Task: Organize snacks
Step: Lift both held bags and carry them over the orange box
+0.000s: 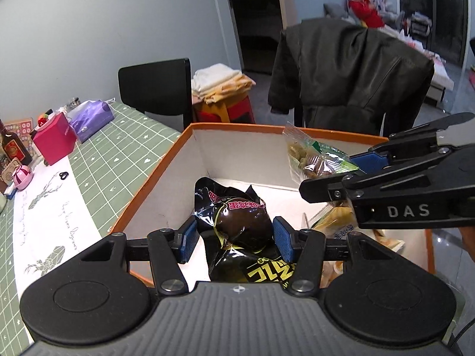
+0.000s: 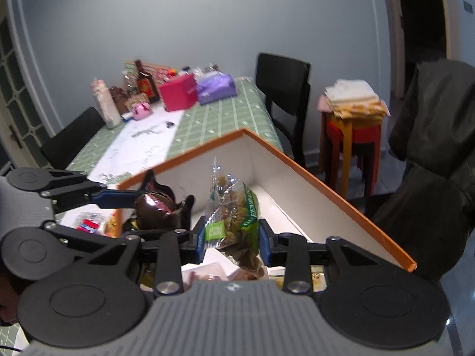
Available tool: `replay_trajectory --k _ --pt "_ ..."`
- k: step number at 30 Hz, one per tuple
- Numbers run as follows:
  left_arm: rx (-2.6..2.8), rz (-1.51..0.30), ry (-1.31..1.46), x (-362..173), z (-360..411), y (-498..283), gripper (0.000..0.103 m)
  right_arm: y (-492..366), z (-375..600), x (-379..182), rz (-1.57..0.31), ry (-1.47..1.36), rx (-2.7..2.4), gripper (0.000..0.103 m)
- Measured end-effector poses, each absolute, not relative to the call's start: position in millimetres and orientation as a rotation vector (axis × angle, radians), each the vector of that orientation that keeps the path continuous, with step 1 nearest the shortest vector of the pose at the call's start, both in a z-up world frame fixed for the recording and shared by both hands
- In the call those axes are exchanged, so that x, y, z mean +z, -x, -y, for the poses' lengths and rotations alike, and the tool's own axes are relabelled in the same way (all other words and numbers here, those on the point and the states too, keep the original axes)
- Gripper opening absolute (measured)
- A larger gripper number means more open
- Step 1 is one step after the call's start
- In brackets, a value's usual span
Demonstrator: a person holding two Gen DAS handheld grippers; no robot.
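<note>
Left gripper: clamped on the black snack packet, held over the box.
Right gripper: pinching the clear green-labelled snack bag.
Orange-rimmed box: beneath both, white inside.
Table: green checked cloth beyond.

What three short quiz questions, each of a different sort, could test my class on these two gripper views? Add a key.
1. True or false: the left gripper holds a black packet.
2. Which does the right gripper hold? A. bottle B. clear green packet C. pink box
3. Fill in: the box under both grippers has an ______ rim.

Key: 1 true; 2 B; 3 orange.
</note>
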State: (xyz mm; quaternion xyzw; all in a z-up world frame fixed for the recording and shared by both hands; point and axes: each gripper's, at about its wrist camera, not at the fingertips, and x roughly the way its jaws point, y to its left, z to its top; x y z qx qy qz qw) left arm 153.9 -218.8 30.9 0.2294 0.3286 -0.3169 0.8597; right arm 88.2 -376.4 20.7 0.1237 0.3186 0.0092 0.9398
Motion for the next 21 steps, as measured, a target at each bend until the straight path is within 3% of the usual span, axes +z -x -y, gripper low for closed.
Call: replay_trajectory --k 21 --pt "-0.639 -0.842 -0.534 1 249 -184 0.062 -140 399 -14 -0.889 -0.332 -0.041 0.033"
